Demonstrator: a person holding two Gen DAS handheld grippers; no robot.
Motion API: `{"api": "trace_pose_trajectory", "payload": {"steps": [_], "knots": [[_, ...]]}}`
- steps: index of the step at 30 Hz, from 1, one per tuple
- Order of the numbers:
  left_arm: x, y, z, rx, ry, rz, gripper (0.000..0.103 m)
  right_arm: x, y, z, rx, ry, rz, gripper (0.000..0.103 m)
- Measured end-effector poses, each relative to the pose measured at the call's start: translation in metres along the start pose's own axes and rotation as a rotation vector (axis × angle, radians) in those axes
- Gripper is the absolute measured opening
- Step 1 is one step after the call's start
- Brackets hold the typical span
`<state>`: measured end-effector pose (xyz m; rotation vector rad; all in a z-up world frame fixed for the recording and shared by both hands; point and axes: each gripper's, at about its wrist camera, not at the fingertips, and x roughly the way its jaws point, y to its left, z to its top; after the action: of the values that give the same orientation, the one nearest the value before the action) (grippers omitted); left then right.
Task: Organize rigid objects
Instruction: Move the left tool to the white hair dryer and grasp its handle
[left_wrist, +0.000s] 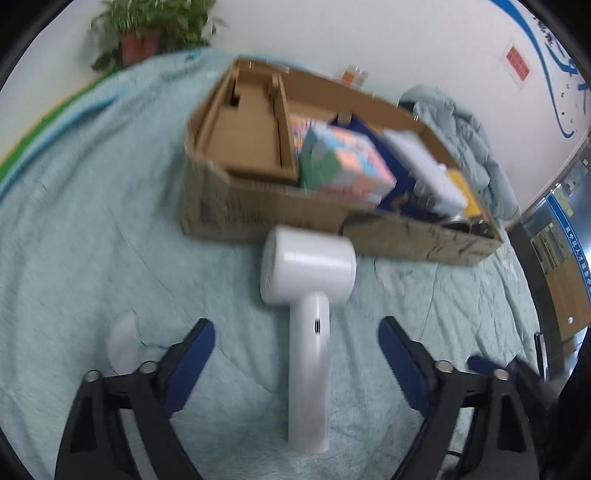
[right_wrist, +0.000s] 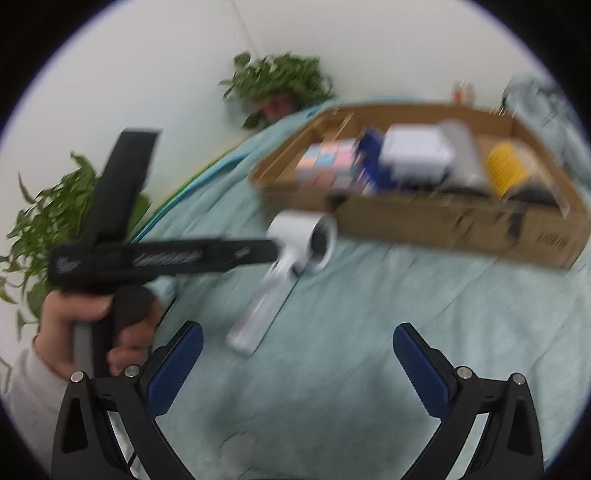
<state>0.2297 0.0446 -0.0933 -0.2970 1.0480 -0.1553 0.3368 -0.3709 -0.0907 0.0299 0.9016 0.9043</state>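
A white hair dryer (left_wrist: 308, 317) lies on the pale green blanket, handle toward me, head near the cardboard box (left_wrist: 266, 210). My left gripper (left_wrist: 297, 336) is open, its blue fingers either side of the handle without touching. In the right wrist view the dryer (right_wrist: 280, 273) lies ahead and left of my open, empty right gripper (right_wrist: 299, 339). The box (right_wrist: 443, 221) holds a pastel cube (left_wrist: 347, 166), a white block (left_wrist: 424, 170), a yellow item (left_wrist: 461, 188) and a dark blue item.
The blanket (left_wrist: 92, 221) covers the whole surface. A small white object (left_wrist: 123, 343) lies left of my left fingers. Potted plants (right_wrist: 280, 85) stand against the white wall. A bundled quilt (left_wrist: 465, 136) lies behind the box. The left hand-held tool (right_wrist: 122, 258) shows at left.
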Motion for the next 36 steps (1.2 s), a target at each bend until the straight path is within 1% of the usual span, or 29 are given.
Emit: {"api": "trace_pose_trajectory", "payload": {"steps": [1,2,3,4,5,6,7,8,9,11,13,14,17,18,19,20,21,22,23,25,26,27,28,30,31,33,34,35,36], "knots": [[0.01,-0.004,-0.004,0.005,0.022,-0.019,0.072,0.007,0.002,-0.007,0.001,0.034,0.02,0.102],[0.015,-0.008,-0.006,0.015,0.033,-0.029,0.07,0.009,0.004,-0.011,-0.007,0.047,0.026,0.102],[0.024,-0.014,-0.008,0.033,0.053,-0.029,0.062,0.009,0.004,-0.013,-0.02,0.058,0.027,0.102],[0.031,-0.02,-0.01,0.046,0.073,-0.024,0.053,0.007,0.002,-0.014,-0.036,0.058,0.022,0.102],[0.039,-0.026,-0.012,0.061,0.094,-0.008,0.05,0.003,0.001,-0.014,-0.043,0.052,0.018,0.102],[0.044,-0.03,-0.014,0.073,0.102,0.011,0.045,-0.002,-0.002,-0.013,-0.047,0.044,0.013,0.102],[0.048,-0.034,-0.016,0.082,0.112,0.024,0.035,-0.009,-0.009,-0.011,-0.045,0.031,0.003,0.102],[0.051,-0.037,-0.018,0.089,0.119,0.033,0.031,-0.014,-0.012,-0.01,-0.041,0.022,-0.006,0.102],[0.052,-0.042,-0.02,0.097,0.116,0.036,0.029,-0.018,-0.019,-0.009,-0.03,0.013,-0.02,0.101],[0.055,-0.049,-0.024,0.091,0.123,0.028,0.029,-0.022,-0.029,-0.01,-0.002,0.014,-0.038,0.095],[0.055,-0.056,-0.03,0.067,0.135,0.009,0.029,-0.021,-0.038,-0.014,0.027,0.034,-0.051,0.083],[0.055,-0.059,-0.033,0.045,0.151,-0.023,0.029,-0.02,-0.041,-0.017,0.037,0.047,-0.057,0.082],[0.056,-0.071,-0.044,-0.032,0.221,-0.216,0.032,-0.015,-0.045,-0.025,0.051,0.077,-0.065,0.082],[0.055,-0.073,-0.048,-0.045,0.227,-0.248,0.038,-0.013,-0.045,-0.027,0.054,0.091,-0.061,0.082],[0.053,-0.076,-0.052,-0.053,0.228,-0.282,0.046,-0.012,-0.045,-0.028,0.051,0.101,-0.056,0.082],[0.05,-0.079,-0.055,-0.056,0.219,-0.31,0.05,-0.012,-0.043,-0.03,0.04,0.107,-0.053,0.082],[0.047,-0.08,-0.056,-0.055,0.206,-0.311,0.058,-0.011,-0.04,-0.031,0.023,0.109,-0.053,0.082],[0.045,-0.081,-0.057,-0.055,0.183,-0.297,0.064,-0.009,-0.037,-0.031,0.01,0.111,-0.056,0.082],[0.042,-0.08,-0.059,-0.056,0.162,-0.275,0.065,-0.006,-0.034,-0.03,-0.001,0.115,-0.058,0.082],[0.042,-0.077,-0.059,-0.074,0.158,-0.251,0.065,0.005,-0.029,-0.028,-0.006,0.134,-0.058,0.082],[0.044,-0.073,-0.058,-0.085,0.165,-0.255,0.065,0.01,-0.027,-0.028,-0.008,0.143,-0.061,0.081],[0.045,-0.072,-0.056,-0.089,0.165,-0.262,0.065,0.016,-0.023,-0.028,-0.016,0.153,-0.069,0.075],[0.046,-0.075,-0.057,-0.083,0.161,-0.266,0.064,0.02,-0.02,-0.028,-0.028,0.161,-0.074,0.063],[0.046,-0.077,-0.057,-0.07,0.168,-0.27,0.064,0.031,-0.01,-0.03,-0.063,0.18,-0.095,0.05],[0.052,-0.081,-0.053,-0.068,0.173,-0.28,0.064,0.032,-0.007,-0.032,-0.067,0.172,-0.119,0.048],[0.055,-0.081,-0.056,-0.079,0.194,-0.309,0.058,0.032,-0.002,-0.037,-0.057,0.154,-0.15,0.045],[0.055,-0.08,-0.059,-0.079,0.194,-0.314,0.056,0.032,0.002,-0.039,-0.072,0.152,-0.151,0.04],[0.053,-0.081,-0.061,-0.071,0.188,-0.308,0.053,0.031,0.006,-0.041,-0.083,0.148,-0.151,0.038],[0.053,-0.083,-0.063,-0.065,0.191,-0.302,0.044,0.03,0.006,-0.042,-0.071,0.143,-0.149,0.033]]}}
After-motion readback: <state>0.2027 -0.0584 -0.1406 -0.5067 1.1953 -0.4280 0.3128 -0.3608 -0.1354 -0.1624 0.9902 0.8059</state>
